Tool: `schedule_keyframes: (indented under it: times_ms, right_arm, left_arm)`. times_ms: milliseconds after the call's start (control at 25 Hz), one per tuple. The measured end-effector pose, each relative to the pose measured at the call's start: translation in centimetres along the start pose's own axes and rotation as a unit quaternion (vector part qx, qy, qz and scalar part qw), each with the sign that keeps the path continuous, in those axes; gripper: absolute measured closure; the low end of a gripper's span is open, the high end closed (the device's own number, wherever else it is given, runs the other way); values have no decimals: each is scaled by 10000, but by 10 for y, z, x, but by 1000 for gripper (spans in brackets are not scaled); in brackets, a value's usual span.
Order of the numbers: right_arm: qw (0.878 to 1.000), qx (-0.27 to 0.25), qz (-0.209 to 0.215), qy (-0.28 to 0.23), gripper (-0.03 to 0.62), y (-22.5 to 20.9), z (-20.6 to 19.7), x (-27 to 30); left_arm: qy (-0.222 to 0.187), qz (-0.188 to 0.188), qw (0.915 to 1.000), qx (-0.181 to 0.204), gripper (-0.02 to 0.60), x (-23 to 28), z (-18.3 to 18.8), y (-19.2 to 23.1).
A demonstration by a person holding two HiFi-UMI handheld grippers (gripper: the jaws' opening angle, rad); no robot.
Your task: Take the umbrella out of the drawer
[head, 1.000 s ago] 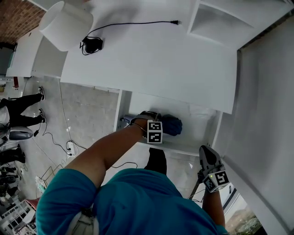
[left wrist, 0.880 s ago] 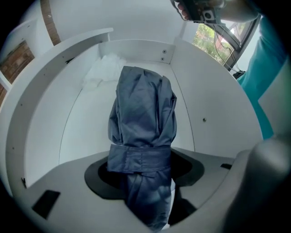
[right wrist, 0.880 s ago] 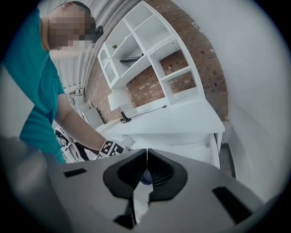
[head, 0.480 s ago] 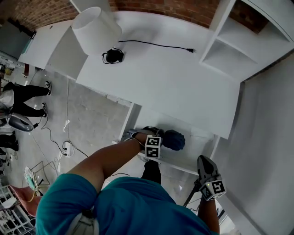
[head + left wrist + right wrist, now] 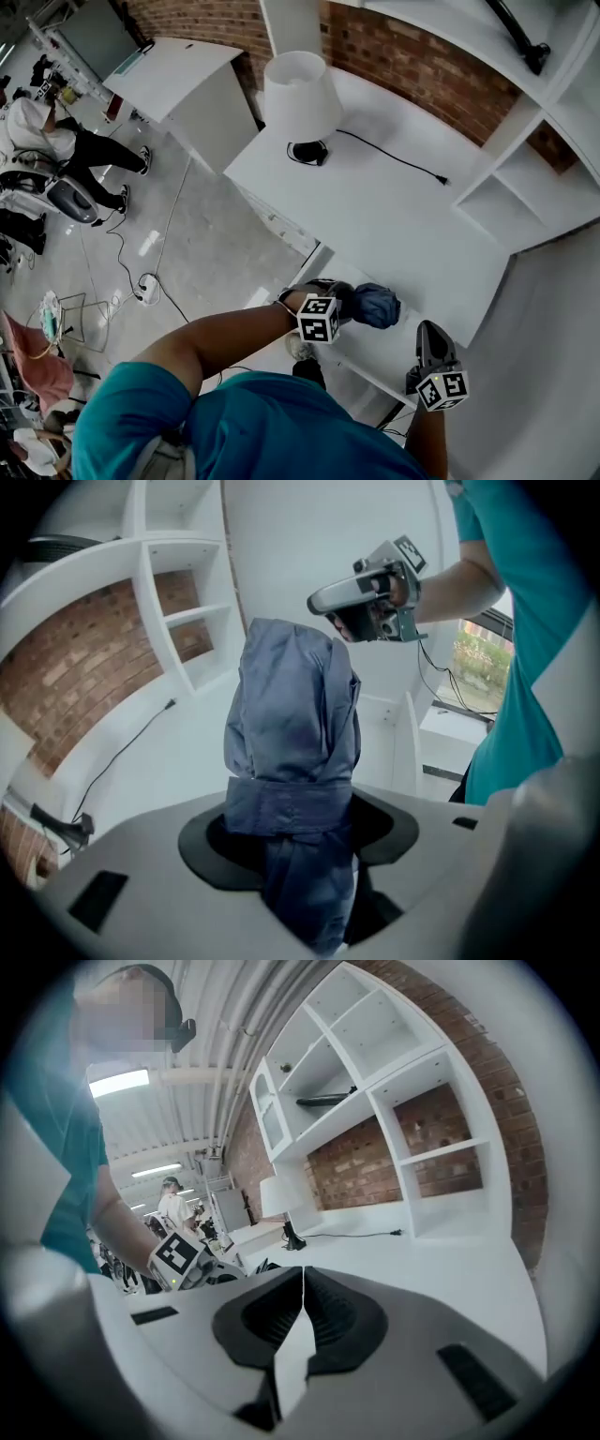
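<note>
Since a sec ago, when the folded blue umbrella point(image 5: 378, 306) lay down in the open drawer point(image 5: 373, 349) w/ the left claw point(image 5: 354, 302) on it, that claw has clamped round its strapped middle and lifted it to abt the desk point(image 5: 394, 216) edge, so the take-out looks nearly done. Right claw point(image 5: 427, 336) is pinched shut on nothing, off to the drawer's right. Drawer shows only bare white floor where the arm doesn't hide it; shelf cubbies beside the desk look empty, bar a dark item point(image 5: 520, 37) on an upper shelf.
</note>
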State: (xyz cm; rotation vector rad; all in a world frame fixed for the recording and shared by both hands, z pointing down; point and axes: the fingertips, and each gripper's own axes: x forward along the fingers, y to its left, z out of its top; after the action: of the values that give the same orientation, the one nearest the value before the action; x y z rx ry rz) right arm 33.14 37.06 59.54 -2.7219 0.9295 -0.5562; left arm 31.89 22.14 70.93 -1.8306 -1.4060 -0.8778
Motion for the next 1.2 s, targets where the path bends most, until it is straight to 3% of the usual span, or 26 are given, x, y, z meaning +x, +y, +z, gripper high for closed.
schedule_keyframes:
  times_ms: [160,320,440,600,720,880,1200]
  right_arm:
    - [9982,-303,512,-54,571,30,31,42]
    - [9931,-555,1029,-43,571,63,60,84]
    - [9857,-801,1483,-2,571,96,82,119]
    - [9693,-1127,2184,51,571,155,106,167]
    - [9537,-1327,2697,96,571,206,114,195]
    - [9297,-1518,3351,190,571,278,115,228]
    - [8741,-1836,4477,429,572,436,101,251]
  left_arm:
    - [-271,529,9970,-502,321,-59,-5,29]
    - [-503,1082,9880,-981,321,-121,-18,54]
    - [-687,1551,9756,-1398,321,-173,-33,69]
    - [-875,2249,9510,-1932,321,-249,-65,78]
    - [-984,2748,9276,-2331,321,-302,-93,73]
    - [-1084,3400,8892,-2864,321,-369,-136,54]
    - [-1285,4517,7964,-3811,321,-494,-219,-33]
